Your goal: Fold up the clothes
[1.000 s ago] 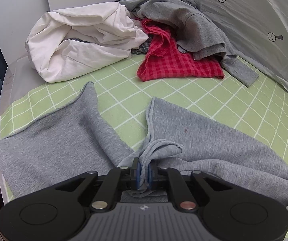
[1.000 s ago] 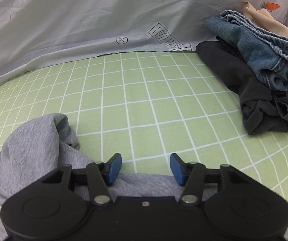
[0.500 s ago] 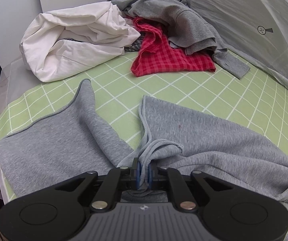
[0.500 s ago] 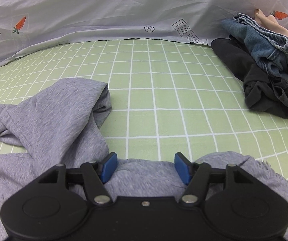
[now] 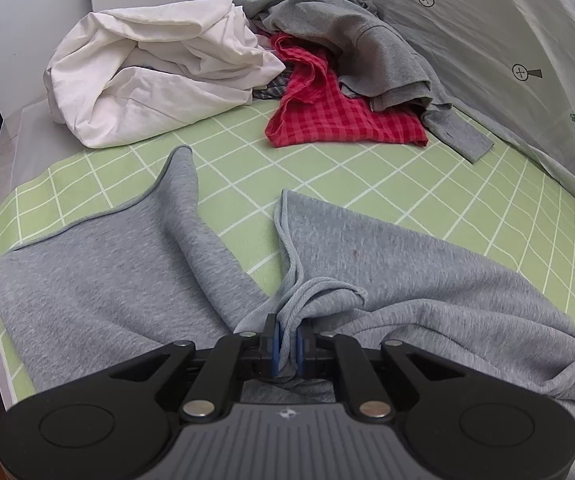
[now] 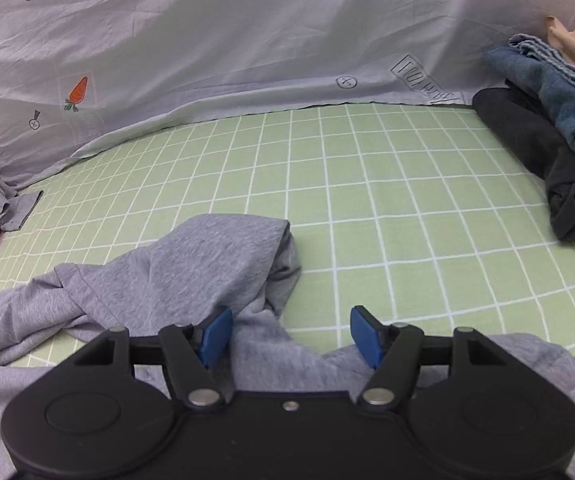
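On the green checked sheet, left gripper jaws pinch the grey garment; right gripper jaws spread

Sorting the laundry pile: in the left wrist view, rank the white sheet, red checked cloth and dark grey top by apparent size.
1. Crumpled white sheet, largest.
2. Dark grey top and red checked cloth look similar; they overlap, so no ranking between them.

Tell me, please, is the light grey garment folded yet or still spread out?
Still spread out: the light grey garment lies rumpled across the green checked sheet, with no neat fold.
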`<state>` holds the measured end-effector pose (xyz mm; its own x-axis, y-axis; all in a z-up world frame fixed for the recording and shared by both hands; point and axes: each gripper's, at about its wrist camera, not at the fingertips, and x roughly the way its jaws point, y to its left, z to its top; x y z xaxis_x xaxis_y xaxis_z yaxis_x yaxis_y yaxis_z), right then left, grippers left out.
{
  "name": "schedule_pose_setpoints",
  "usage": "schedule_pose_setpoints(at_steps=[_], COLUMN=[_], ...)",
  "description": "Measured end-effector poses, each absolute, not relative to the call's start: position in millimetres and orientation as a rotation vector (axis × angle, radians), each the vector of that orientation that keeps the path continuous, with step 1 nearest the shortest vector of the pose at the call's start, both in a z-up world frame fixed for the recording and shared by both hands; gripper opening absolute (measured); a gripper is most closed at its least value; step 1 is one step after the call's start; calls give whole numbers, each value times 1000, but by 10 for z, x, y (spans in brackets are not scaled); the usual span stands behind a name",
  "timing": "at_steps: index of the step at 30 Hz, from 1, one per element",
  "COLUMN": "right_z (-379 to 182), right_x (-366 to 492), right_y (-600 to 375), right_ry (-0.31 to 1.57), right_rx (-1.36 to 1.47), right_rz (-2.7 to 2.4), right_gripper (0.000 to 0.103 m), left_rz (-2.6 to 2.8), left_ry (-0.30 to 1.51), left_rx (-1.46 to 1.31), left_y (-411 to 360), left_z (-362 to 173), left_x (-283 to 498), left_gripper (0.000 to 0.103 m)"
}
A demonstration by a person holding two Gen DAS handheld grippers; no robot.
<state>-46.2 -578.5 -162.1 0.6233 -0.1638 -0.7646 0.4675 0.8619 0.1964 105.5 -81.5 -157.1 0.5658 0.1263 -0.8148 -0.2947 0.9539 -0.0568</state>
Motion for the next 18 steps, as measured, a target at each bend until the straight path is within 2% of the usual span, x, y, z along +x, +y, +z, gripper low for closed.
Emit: schedule_pose_setpoints(at_steps=[2, 4, 6, 8, 14, 18], right_z=[-1699, -1763, -1798, -1801, -1505, -1102], right_x=[-352, -258, -195, -175, -248, -391], right_y=[-5749, -5696, -5675, -5752, -6295, -6665], right_ry=[852, 869, 856, 839, 667, 502], right_rx=[418, 412, 386, 397, 417, 442], right_rz=[-319, -278, -251, -268, -474, -553], right_gripper=[62, 51, 23, 9, 5, 5], left_rz=[249, 248, 246, 243, 145, 45], left_ry=[940, 944, 949, 951, 911, 797], left_rx=[-198, -205, -203, -200, -219, -196], left_y=[-806, -799, -811, -843, -1120, -1608], left_z=[-1569, -1569, -1566, -1559, -1404, -999], left_x=[1059, 1075, 1104, 1158, 1539, 1973], left_gripper=[11, 10, 9, 7, 6, 6])
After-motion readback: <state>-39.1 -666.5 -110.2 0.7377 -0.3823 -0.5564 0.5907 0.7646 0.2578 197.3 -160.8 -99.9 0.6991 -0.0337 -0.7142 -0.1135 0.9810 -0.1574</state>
